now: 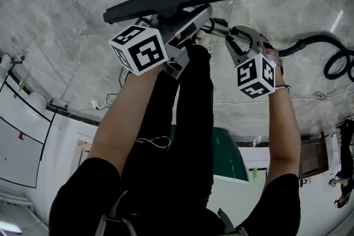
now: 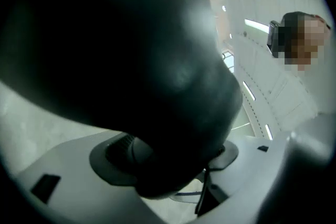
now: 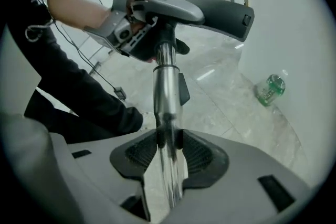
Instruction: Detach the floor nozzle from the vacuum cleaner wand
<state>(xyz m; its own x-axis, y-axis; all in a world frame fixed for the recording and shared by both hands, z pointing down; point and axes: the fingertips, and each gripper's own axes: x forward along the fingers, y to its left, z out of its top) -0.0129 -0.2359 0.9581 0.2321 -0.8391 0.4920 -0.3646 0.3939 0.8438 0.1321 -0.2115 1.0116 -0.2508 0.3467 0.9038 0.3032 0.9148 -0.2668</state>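
Observation:
The dark grey floor nozzle (image 1: 171, 0) sits on the end of the chrome wand (image 3: 167, 107), its wide head (image 3: 215, 12) lying crosswise. In the right gripper view my right gripper (image 3: 168, 149) is shut on the wand, with both ribbed pads pressed against the tube. My left gripper (image 1: 191, 19) stands open at the nozzle's neck. In the left gripper view the nozzle's dark body (image 2: 157, 60) fills most of the picture and lies blurred between the spread jaws of the left gripper (image 2: 173, 165). The right gripper (image 1: 225, 29) holds just right of the neck.
The black vacuum hose (image 1: 332, 55) curls over the marble floor at the right. A green bottle (image 3: 270, 89) lies on the floor beside a white wall (image 3: 286, 29). A thin cable (image 3: 102, 73) runs along the floor behind the person's black-clad legs (image 1: 185, 135).

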